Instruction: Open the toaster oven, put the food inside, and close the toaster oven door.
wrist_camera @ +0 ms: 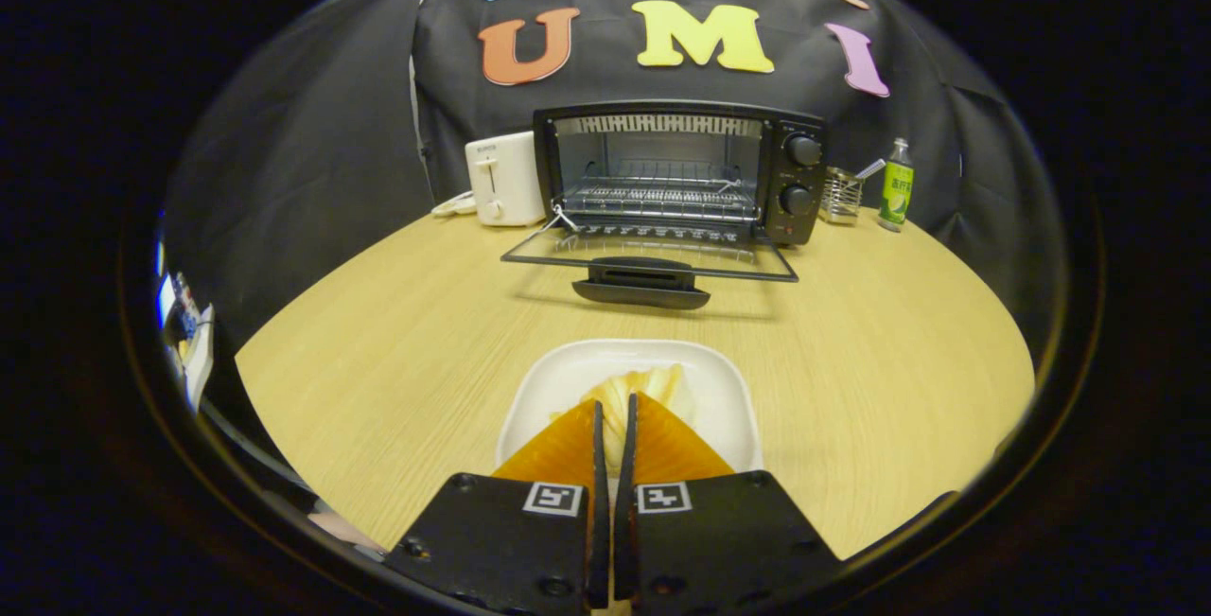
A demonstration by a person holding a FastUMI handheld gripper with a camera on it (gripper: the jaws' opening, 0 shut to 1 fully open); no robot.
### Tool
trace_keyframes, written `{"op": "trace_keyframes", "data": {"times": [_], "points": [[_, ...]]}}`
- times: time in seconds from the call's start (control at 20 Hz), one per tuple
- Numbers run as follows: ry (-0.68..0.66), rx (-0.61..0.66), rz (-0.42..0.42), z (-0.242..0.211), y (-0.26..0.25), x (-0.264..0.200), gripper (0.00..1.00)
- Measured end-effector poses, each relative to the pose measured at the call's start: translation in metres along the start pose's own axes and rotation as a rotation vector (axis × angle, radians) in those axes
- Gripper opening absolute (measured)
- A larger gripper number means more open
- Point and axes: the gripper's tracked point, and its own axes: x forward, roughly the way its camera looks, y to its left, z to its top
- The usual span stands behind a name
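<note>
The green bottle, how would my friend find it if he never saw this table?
Start at the black toaster oven at the back of the wooden table, its door open. Past its knob side sits a wire basket, then the bottle. It is the only tall green thing. The gripper is nearly shut over the plate.

Black toaster oven [676, 171] open; pale food [653, 389] on plate [728, 389]

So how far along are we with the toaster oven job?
Done: the black toaster oven's glass door lies folded down, showing the wire rack. In hand: the gripper has its fingers nearly together around the pale yellow food on the white square plate; a firm grip is unclear. Left: food onto rack, door closed.
</note>
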Motion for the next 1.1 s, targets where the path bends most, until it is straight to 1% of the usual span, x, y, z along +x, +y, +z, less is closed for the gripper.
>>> {"op": "trace_keyframes", "data": {"times": [0.35,0.45,0.55,0.6,0.7,0.75,0.85,1.0,1.1], "points": [[-0.118,-0.018,-0.005,0.049,0.000,-0.024,0.06],[-0.130,-0.012,0.005,0.059,0.004,-0.025,0.06],[-0.104,-0.013,0.024,0.053,0.007,-0.023,0.06],[-0.091,-0.023,0.012,0.047,0.003,-0.020,0.06],[-0.066,-0.044,-0.090,0.036,-0.017,-0.019,0.06],[-0.060,-0.041,-0.117,0.034,-0.021,-0.019,0.06],[-0.043,-0.011,-0.117,0.020,-0.011,-0.023,0.36],[-0.032,0.039,-0.179,0.011,-0.012,-0.022,0.80],[0.012,0.080,-0.217,-0.002,-0.010,-0.015,0.83]]}}
